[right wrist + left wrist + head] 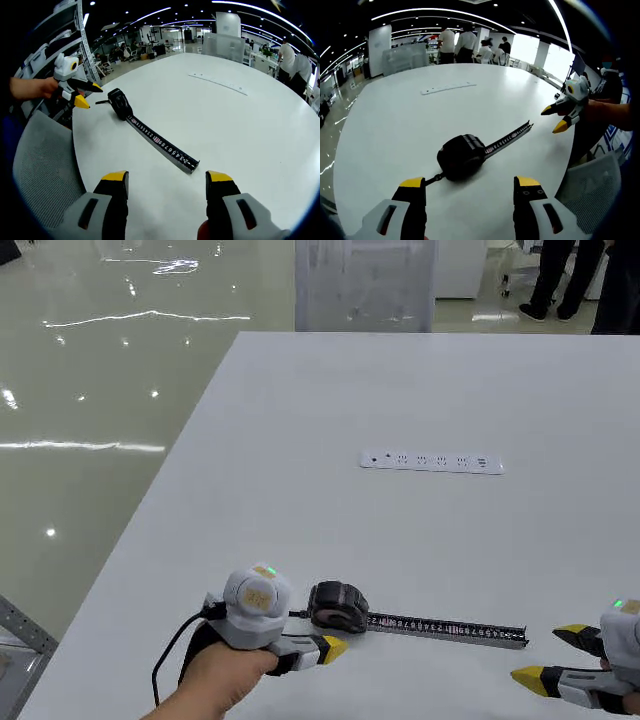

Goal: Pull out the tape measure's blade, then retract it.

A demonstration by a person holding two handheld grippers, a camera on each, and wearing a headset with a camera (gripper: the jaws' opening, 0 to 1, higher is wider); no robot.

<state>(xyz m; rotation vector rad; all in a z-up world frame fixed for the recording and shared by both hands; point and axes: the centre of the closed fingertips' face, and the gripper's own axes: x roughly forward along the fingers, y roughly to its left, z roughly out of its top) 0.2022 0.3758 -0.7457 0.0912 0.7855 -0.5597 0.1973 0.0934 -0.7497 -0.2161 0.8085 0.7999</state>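
Progress first: by my reading the pull is done and the retract is what's left. The tape measure [338,606] sits on its side at the near edge of the white table [400,390], and its blade [445,629] lies flat on the tabletop, running out to the right from the case with the numbers facing up and the end hook resting on the surface.

My left gripper [469,186] is just near-left of the case. Its jaws are spread wide and hold nothing, and the case sits beyond the gap without touching either tip. A short strap [432,178] trails from the case toward the left jaw. My right gripper [167,176] sits off the right end of the blade, just short of the hook, with its jaws also apart and nothing between them. Neither claw is in contact with the tape.

To finish, I judge the case needs steadying and the blade must be let back in. Whether a lock is holding it out, I cannot tell from here.

As for containers, the case is the only thing here that holds anything, namely the rest of the coiled blade. The other item is a flat power strip [431,462], farther out and well apart from the tape.
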